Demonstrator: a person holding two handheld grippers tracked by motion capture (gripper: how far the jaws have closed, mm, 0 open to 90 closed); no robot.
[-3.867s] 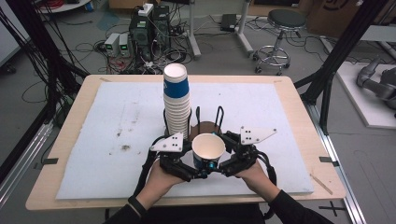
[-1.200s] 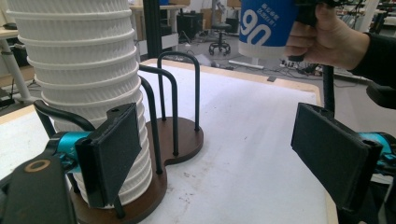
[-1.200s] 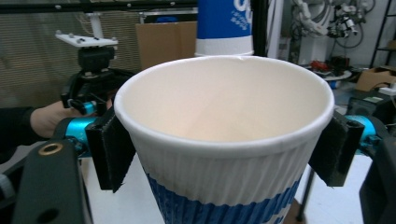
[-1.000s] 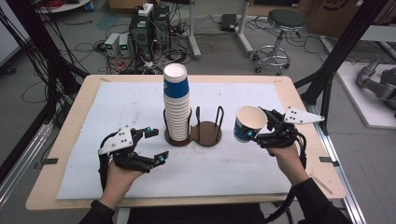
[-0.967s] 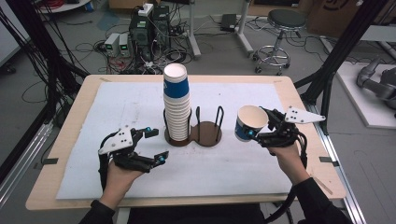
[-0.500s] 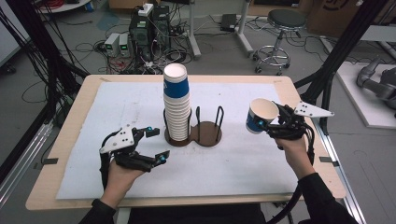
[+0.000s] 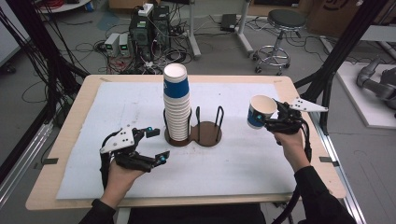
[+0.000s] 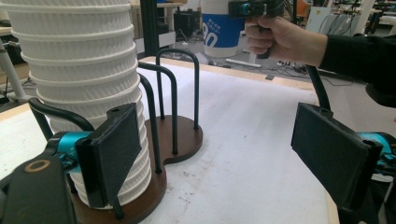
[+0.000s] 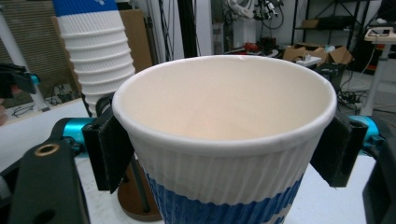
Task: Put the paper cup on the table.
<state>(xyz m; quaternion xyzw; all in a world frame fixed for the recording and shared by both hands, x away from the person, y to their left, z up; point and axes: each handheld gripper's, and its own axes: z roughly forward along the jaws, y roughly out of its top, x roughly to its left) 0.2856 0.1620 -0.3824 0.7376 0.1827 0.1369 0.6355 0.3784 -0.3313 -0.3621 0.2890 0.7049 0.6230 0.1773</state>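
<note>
A white and blue paper cup (image 7: 258, 110) hangs above the right side of the table, mouth up and slightly tilted. My right gripper (image 7: 264, 119) is shut on it. Its pads (image 9: 108, 149) press the ribbed wall of the cup (image 9: 224, 182) on both sides, though the jaws have just been opening a little. My left gripper (image 7: 157, 144) rests open on the mat at the front left, with nothing between its jaws (image 8: 224, 158). It faces the tall stack of cups (image 7: 176, 107) in the left ring of a dark wooden holder (image 7: 205, 134). The holder's right ring is vacant.
A white mat (image 7: 233, 163) covers the wooden table (image 7: 74, 116). The table's right edge lies close to the right hand. On the floor beyond the far edge are a stool (image 7: 280, 28), computer boxes and cables. Black frame posts flank both sides.
The right gripper has carried the cup to the right, away from the holder, and a little farther back. The cup now stands more upright. The left gripper has stayed where it was.
</note>
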